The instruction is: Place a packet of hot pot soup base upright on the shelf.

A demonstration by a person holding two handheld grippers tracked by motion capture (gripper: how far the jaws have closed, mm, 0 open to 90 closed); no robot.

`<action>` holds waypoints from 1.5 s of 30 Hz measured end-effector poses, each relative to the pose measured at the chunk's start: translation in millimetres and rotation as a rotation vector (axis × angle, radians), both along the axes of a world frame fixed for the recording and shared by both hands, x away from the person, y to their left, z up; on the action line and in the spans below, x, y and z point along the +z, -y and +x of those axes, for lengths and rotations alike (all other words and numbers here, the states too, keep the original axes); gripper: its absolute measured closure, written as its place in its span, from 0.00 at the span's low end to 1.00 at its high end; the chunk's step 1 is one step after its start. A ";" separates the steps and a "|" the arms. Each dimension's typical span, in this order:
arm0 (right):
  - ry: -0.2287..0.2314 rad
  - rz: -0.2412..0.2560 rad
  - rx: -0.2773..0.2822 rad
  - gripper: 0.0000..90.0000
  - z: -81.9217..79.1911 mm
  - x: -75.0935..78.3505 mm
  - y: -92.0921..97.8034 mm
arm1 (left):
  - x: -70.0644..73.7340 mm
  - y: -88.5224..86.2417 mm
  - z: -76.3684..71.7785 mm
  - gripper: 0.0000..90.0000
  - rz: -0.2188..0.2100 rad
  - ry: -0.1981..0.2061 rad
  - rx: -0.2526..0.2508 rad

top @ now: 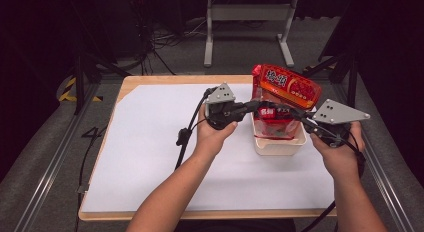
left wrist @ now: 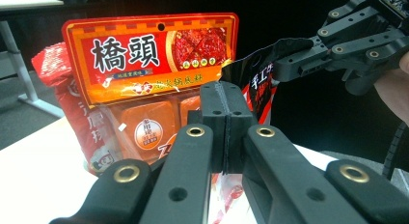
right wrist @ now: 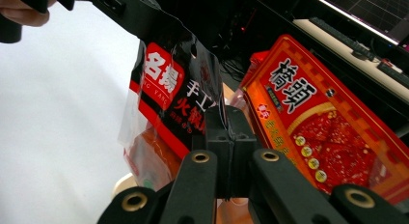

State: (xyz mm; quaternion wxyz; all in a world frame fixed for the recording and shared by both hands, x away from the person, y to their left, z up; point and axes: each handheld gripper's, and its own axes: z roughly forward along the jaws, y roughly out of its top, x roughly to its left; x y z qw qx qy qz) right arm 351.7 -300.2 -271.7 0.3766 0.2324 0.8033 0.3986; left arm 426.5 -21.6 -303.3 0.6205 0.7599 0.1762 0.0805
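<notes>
I have the left gripper [top: 256, 106] and right gripper [top: 291, 113] both clamped on the black-and-red clear plastic pouch [right wrist: 164, 108]. It hangs over my cream rectangular plastic tub [top: 278, 145], beside the orange-red snack packet [top: 287, 86].

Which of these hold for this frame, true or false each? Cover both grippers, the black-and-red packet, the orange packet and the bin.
1. Both grippers are shut on the same black-and-red packet. True: the left gripper pinches one edge, the right gripper the other.
2. The packet lies flat on the table. False: it is held up over the white bin.
3. The orange packet stands upright behind the held packet. True, leaning in the bin.
4. The bin sits at the left edge of the white sheet. False: it sits toward the right side.
5. The left gripper is open. False: its jaws are pressed together on the packet's edge.
</notes>
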 end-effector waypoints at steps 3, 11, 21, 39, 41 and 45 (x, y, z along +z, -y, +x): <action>0.001 -0.014 -0.020 1.00 0.4 -1.4 1.9 | -1.1 4.7 1.3 1.00 0.017 -0.006 -0.002; -0.032 -0.008 -0.045 1.00 2.4 -7.5 6.5 | -5.2 12.0 6.6 1.00 0.042 -0.031 -0.004; -0.101 0.020 -0.076 1.00 6.5 -14.7 7.8 | -12.5 17.4 12.0 1.00 0.076 -0.053 0.000; -0.156 0.051 -0.091 0.99 4.8 -24.8 17.9 | -21.3 27.9 15.6 0.95 0.105 -0.116 -0.020; -0.167 0.062 -0.087 0.98 4.5 -25.0 19.0 | -22.1 28.5 15.7 0.95 0.109 -0.113 -0.019; -0.174 0.075 -0.091 0.97 4.3 -25.7 20.1 | -23.2 28.9 15.7 0.94 0.113 -0.120 -0.026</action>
